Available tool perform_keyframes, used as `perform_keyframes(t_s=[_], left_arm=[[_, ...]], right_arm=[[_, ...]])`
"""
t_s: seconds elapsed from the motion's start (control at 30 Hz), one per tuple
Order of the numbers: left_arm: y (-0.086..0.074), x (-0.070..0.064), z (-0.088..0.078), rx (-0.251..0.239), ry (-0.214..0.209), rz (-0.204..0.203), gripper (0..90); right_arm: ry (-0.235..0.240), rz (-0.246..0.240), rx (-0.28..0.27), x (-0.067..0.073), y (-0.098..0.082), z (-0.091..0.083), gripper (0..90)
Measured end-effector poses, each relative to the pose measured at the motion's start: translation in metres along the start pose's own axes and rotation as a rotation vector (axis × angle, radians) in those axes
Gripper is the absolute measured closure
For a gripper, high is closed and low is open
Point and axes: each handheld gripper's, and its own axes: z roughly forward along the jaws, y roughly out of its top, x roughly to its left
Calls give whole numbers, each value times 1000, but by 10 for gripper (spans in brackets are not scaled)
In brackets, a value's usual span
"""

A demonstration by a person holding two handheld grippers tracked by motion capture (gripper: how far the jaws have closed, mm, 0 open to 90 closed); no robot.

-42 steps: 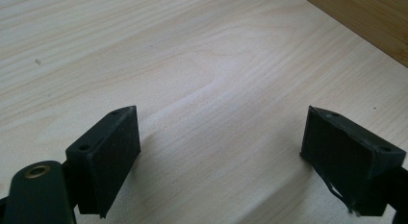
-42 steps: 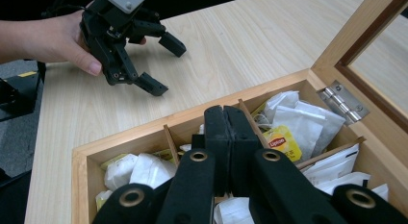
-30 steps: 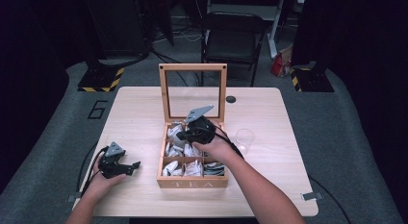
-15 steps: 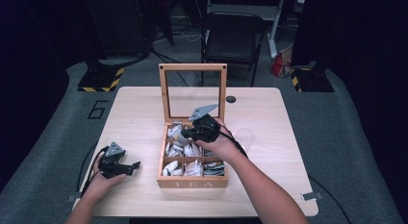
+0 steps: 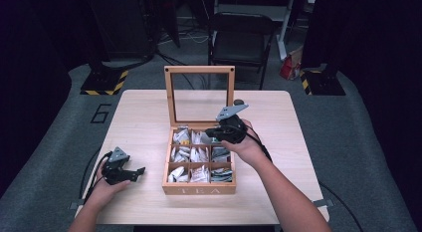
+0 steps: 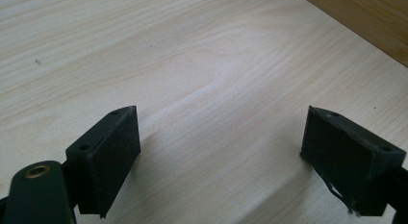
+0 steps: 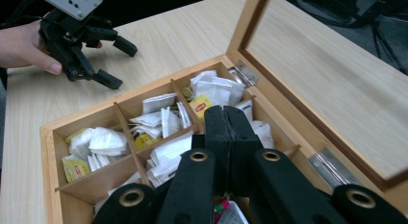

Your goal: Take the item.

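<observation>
Tea box (image 5: 199,188), lid up, mid-table: R gripper (image 5: 215,134) hovers over its far-right compartments, jaws pressed together, empty; L gripper (image 5: 135,173) rests well left, jaws wide; R nearer.

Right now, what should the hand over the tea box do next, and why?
Probably open the right gripper. Its jaws are pressed together with nothing between them, and it hangs over the open tea box, above the tea bags. It can't pick a bag until they part. The left gripper rests open on the table.
</observation>
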Motion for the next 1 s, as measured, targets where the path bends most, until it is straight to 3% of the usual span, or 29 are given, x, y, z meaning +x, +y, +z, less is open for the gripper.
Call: perform_keyframes(t_s=[0.33,1.0], left_arm=[[0,0,0,0,0,0,129],[0,0,0,-1,0,-1,129]], right_arm=[[-40,37,-16,-10,-8,-19,897],[-107,64,-32,-29,-21,-53,897]])
